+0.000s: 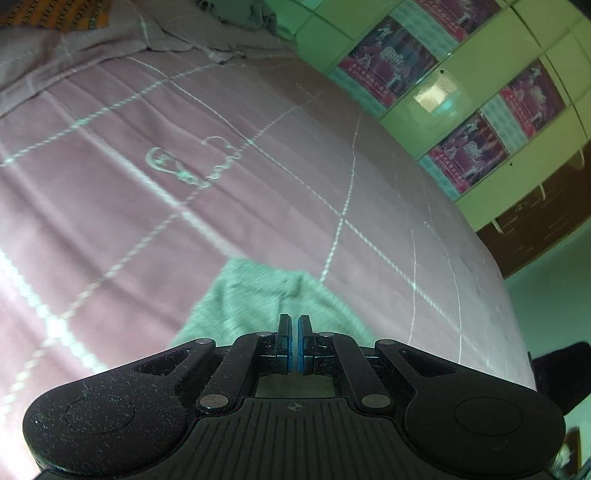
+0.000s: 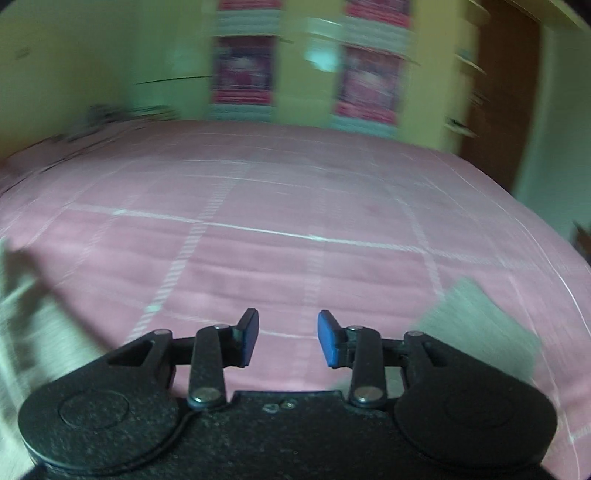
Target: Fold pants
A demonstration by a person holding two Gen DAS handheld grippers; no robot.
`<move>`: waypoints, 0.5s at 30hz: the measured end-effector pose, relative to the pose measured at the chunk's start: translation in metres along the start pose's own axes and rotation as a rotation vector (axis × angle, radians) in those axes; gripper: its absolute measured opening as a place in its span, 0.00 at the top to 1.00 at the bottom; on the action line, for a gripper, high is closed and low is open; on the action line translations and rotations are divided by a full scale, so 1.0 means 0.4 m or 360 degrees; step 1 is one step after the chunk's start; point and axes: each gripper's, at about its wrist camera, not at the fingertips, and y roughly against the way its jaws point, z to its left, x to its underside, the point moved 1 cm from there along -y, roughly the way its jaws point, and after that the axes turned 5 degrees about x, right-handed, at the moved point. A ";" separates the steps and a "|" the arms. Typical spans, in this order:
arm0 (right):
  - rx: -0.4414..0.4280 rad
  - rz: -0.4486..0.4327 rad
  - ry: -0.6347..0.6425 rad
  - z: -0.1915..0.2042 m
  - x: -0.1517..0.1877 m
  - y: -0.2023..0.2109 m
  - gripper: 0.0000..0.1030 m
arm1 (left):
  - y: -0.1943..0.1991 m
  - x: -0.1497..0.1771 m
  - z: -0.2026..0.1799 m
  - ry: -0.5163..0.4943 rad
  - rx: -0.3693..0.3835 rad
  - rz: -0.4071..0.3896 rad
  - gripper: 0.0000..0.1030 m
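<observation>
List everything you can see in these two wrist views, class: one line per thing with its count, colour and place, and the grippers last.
Pants: one, grey-green, on the bed cover just ahead of the left gripper; blurred grey cloth also shows at both lower sides of the right view.
Bed cover: one, pink with pale grid lines, fills both views.
Other cloth: one heap, grey, at the bed's far end.
Wall: green, behind the bed.
Posters: several, magenta, on the wall.
Left gripper: one, black with blue pads, shut, nothing visibly gripped.
Right gripper: one, black with blue pads, open, empty.
</observation>
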 end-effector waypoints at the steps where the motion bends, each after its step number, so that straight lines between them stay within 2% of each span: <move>1: 0.0024 0.0018 -0.0043 -0.021 0.000 -0.005 0.62 | -0.021 -0.007 -0.007 0.0055 0.0010 0.0017 0.79; 2: 0.0010 0.0029 -0.0085 -0.039 0.002 -0.006 0.61 | -0.041 -0.011 -0.011 0.0117 0.0027 0.0030 0.61; 3: -0.0001 0.0031 -0.0109 -0.052 0.005 -0.005 0.56 | -0.058 -0.012 -0.017 0.0163 0.0024 0.0012 0.28; 7: 0.0016 0.0025 -0.0067 -0.065 0.015 -0.001 0.53 | -0.114 -0.015 -0.048 0.0170 -0.0008 -0.0047 0.27; 8: 0.0019 0.0030 -0.0070 -0.071 0.016 -0.002 0.53 | -0.130 -0.020 -0.054 0.0162 -0.0027 -0.0024 0.27; 9: 0.0023 0.0032 -0.0076 -0.078 0.017 -0.001 0.53 | -0.147 -0.024 -0.062 0.0136 -0.0068 -0.0002 0.28; 11: 0.0033 0.0038 -0.0100 -0.094 0.013 -0.001 0.53 | -0.180 -0.029 -0.076 0.0080 -0.0134 0.0052 0.41; 12: 0.0037 0.0040 -0.0121 -0.104 0.013 0.001 0.53 | -0.196 -0.031 -0.083 0.0065 -0.0146 0.0078 0.51; 13: 0.0036 0.0041 -0.0142 -0.114 0.016 0.003 0.52 | -0.213 -0.035 -0.085 0.0061 -0.0167 0.0120 0.66; 15: 0.0039 0.0050 -0.0151 -0.126 0.024 0.006 0.52 | -0.237 -0.032 -0.087 0.0018 -0.0263 0.0184 0.82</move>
